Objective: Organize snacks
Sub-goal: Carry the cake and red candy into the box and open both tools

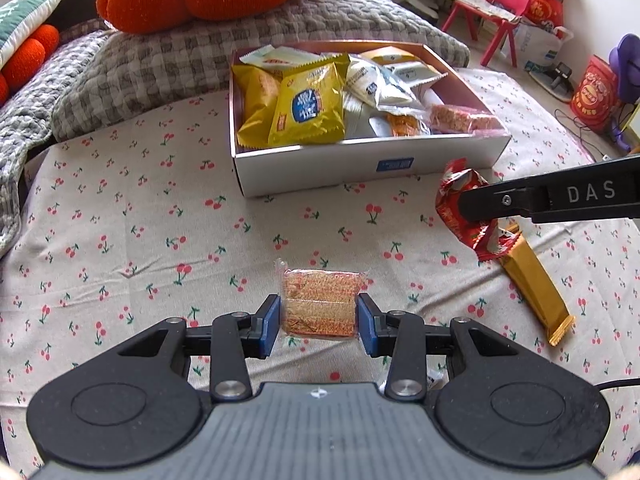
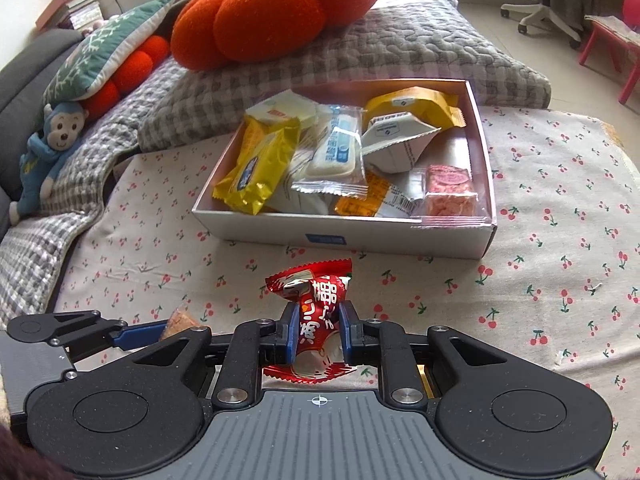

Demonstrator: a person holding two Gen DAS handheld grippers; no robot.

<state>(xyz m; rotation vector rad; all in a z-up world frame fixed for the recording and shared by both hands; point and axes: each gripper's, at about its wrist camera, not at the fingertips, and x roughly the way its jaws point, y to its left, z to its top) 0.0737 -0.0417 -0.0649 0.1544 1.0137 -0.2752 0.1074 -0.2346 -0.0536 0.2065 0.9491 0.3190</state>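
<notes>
On a bed sheet (image 1: pixel 120 208) printed with small cherries, a toy monkey (image 2: pixel 48 152) in blue leans at far left beside a green pillow (image 2: pixel 108 48), and plush orange pumpkins (image 2: pixel 272 12) sit on a quilted grey checked blanket (image 1: pixel 160 68). The left gripper (image 1: pixel 319 318) has its blue-padded fingers (image 1: pixel 269 324) closed on a crispy bar (image 1: pixel 320 304) in clear wrap, held just above the sheet. Beyond it stands an open white box (image 1: pixel 360 168), shallow and rectangular, crowded with foil and plastic packets: yellow packs (image 1: pixel 308 108) at left, white ones in the middle, a pink bar (image 2: pixel 450 194) in clear wrap against the right wall. Right of the box's near corner, the right gripper (image 2: pixel 319 334) clamps a crinkled red packet (image 2: pixel 320 308) between its fingers (image 2: pixel 290 334), lifted off the sheet. A long gold bar (image 1: pixel 536 288) lies on the sheet below that packet, near the right edge. Past the bed, a pale floor holds a pink child's chair (image 1: pixel 496 12), an office chair base (image 2: pixel 548 8) and red bags (image 1: pixel 592 92).
</notes>
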